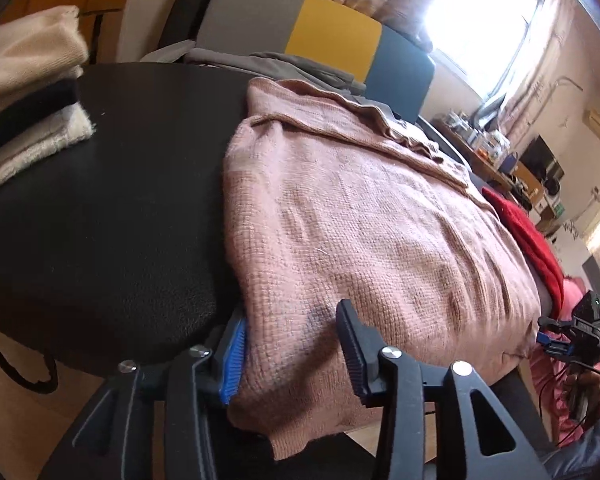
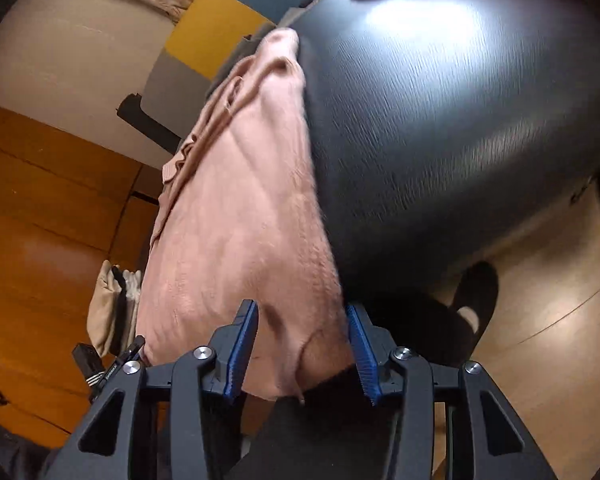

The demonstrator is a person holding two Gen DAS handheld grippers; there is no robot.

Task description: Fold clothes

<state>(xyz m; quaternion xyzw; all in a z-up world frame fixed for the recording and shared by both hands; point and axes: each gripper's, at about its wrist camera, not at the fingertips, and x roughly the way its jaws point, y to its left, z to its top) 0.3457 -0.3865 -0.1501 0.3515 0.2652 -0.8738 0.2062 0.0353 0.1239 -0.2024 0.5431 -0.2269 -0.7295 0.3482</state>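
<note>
Both grippers, left [image 1: 296, 356] and right [image 2: 302, 354], stood with fingers spread around the pink sweater's [image 1: 372, 232] near hem, which overhung the black table [image 1: 112, 208]. Closing on a single knit layer risked a lopsided fold, or the sweater could have slid off the edge.

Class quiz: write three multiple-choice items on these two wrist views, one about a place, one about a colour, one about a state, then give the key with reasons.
1. Where does the folded stack lie?
A. on the dark table
B. on the floor
C. on the chair

2. What colour is the sweater between the fingers?
A. green
B. dusty pink
C. white

3. How do the left gripper fingers stand?
A. snapped together
B. apart around the sweater hem
C. holding a cup

Key: A, the stack rests on the tabletop; B, pink knit fills both views; B, cloth lies between spread fingers.
</note>
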